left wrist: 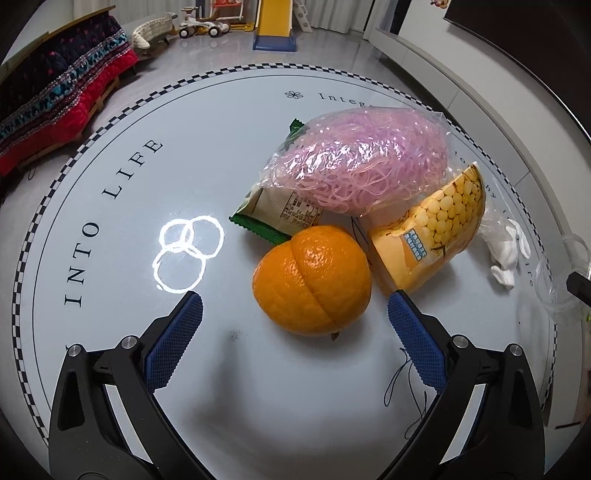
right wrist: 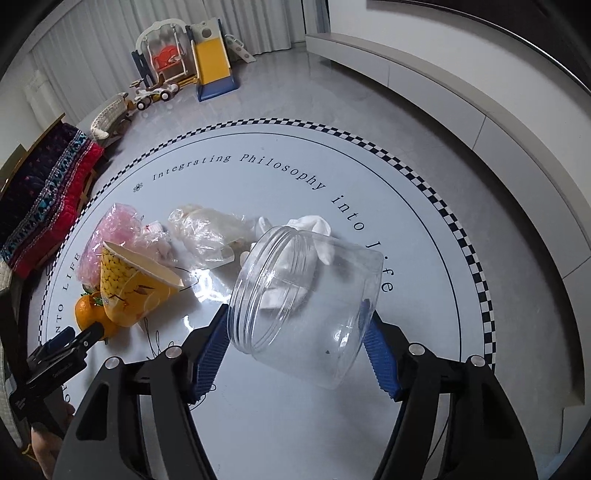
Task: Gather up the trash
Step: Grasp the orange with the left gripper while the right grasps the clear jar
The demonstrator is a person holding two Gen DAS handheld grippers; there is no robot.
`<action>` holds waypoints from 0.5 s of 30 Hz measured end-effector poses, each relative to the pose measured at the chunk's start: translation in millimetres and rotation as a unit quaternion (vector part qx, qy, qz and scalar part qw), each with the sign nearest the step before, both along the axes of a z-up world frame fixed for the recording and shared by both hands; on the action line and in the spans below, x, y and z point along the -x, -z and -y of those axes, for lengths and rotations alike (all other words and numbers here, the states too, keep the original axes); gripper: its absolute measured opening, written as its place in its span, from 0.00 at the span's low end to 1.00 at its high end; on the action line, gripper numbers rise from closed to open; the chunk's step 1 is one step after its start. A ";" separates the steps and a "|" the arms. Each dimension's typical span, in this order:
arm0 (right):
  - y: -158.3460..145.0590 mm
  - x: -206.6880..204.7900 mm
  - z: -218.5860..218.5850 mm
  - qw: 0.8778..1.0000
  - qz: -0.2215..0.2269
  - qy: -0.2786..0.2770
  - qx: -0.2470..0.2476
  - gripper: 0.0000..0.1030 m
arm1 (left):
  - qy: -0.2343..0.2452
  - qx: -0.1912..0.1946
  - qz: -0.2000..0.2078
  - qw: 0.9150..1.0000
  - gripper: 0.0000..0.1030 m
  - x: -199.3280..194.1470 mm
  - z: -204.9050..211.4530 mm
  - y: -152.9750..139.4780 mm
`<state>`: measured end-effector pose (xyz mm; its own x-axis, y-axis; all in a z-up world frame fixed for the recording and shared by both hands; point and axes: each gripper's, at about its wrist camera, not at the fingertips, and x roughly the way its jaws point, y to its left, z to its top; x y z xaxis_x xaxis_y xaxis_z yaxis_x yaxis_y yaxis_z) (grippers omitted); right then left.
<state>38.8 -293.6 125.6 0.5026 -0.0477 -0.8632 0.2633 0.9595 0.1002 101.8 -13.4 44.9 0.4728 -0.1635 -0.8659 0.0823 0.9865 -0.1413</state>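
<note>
Round white table (left wrist: 110, 369) w/ checkered rim and printed lettering — fills both views. Beyond it: grey floor, a bench w/ red-and-dark patterned cushions (left wrist: 62, 96) at left, a kids' yellow slide (right wrist: 212, 70) and ride-on toy car (left wrist: 201, 26) at back.

Trash sits clustered on the tabletop. Largest piece: clear bag of pink shredded strands (left wrist: 362, 162), lying on top of a green-edged snack wrapper (left wrist: 277, 210). Just right of it, touching, a yellow paper cup w/ corn print (left wrist: 436, 225), tipped on its side, mouth facing away from the left cam. An orange (left wrist: 312, 280) lies in front of wrapper and cup, touching the cup. Crumpled clear plastic bag (right wrist: 210, 236) sits right of the cup, then a white crumpled tissue (left wrist: 509, 251) near the table's right side.

Clear plastic jar (right wrist: 306, 299), lidless, threaded mouth tilted up-left, is between the right gripper's (right wrist: 295, 347) blue pads; both pads appear pressed to its sides, so it's clamped on the jar. Tissue shows through the jar wall. Whether the jar base touches the table — can't tell.

Left gripper (left wrist: 295, 314) is spread wide, nothing between its blue pads (left wrist: 177, 339); it hovers w/ the orange just ahead of the gap. A thin black thread (left wrist: 402, 380) lies on the table by its right finger.
</note>
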 end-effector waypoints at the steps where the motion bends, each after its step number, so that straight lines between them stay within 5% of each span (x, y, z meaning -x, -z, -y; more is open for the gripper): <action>1: -0.8 0.8 0.1 1.000 0.001 0.000 -0.002 0.67 | 0.000 -0.006 0.001 1.000 0.92 -4.6 4.3 1.5; 5: -1.8 0.9 3.9 1.000 0.002 -0.001 -0.010 0.67 | 0.005 -0.012 -0.019 1.000 0.73 -21.1 9.7 13.4; 9: -2.2 4.4 7.5 1.000 0.002 -0.002 -0.020 0.67 | 0.013 0.022 -0.022 0.999 0.56 -26.3 12.2 18.3; 15: -8.7 15.4 4.5 0.999 0.007 -0.008 -0.030 0.67 | 0.014 0.030 -0.020 0.999 0.53 1.9 8.6 6.9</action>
<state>23.4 -298.1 134.3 0.5155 0.0128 -0.8568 0.2457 0.9557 0.1621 99.8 -22.0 38.0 0.4323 -0.2288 -0.8722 0.1031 0.9735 -0.2042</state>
